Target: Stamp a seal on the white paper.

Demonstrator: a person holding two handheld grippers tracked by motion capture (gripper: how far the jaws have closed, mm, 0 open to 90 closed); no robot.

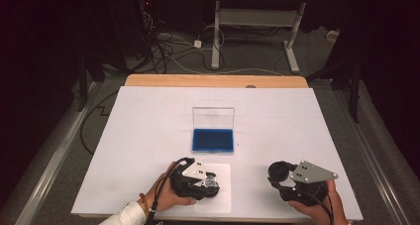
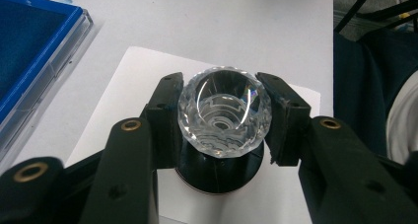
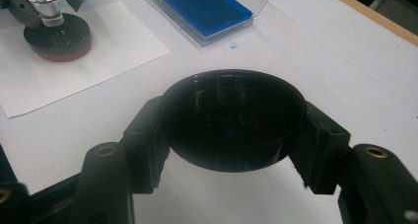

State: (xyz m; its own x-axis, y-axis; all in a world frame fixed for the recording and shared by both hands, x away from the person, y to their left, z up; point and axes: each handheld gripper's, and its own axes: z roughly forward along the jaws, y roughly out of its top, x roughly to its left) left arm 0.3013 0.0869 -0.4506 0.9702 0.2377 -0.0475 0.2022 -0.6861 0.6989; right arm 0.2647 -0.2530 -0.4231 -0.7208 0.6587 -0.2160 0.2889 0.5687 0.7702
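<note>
We pinch the faceted clear crystal knob (image 2: 224, 116) of the round black stamp between our left gripper (image 1: 210, 181) fingers, low centre over the white paper sheet (image 1: 224, 173), while our right gripper (image 1: 278, 174) fingers clamp its black round cap (image 3: 231, 118) aside, lower right.

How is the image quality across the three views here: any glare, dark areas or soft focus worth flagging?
High view: surroundings nearly black, white table sheet bright, fine detail soft. Left gripper view: crystal stamp handle sharp with small highlights; blue ink pad slightly soft. Right gripper view: black cap so dark its interior barely reads; near jaws blurred.
</note>
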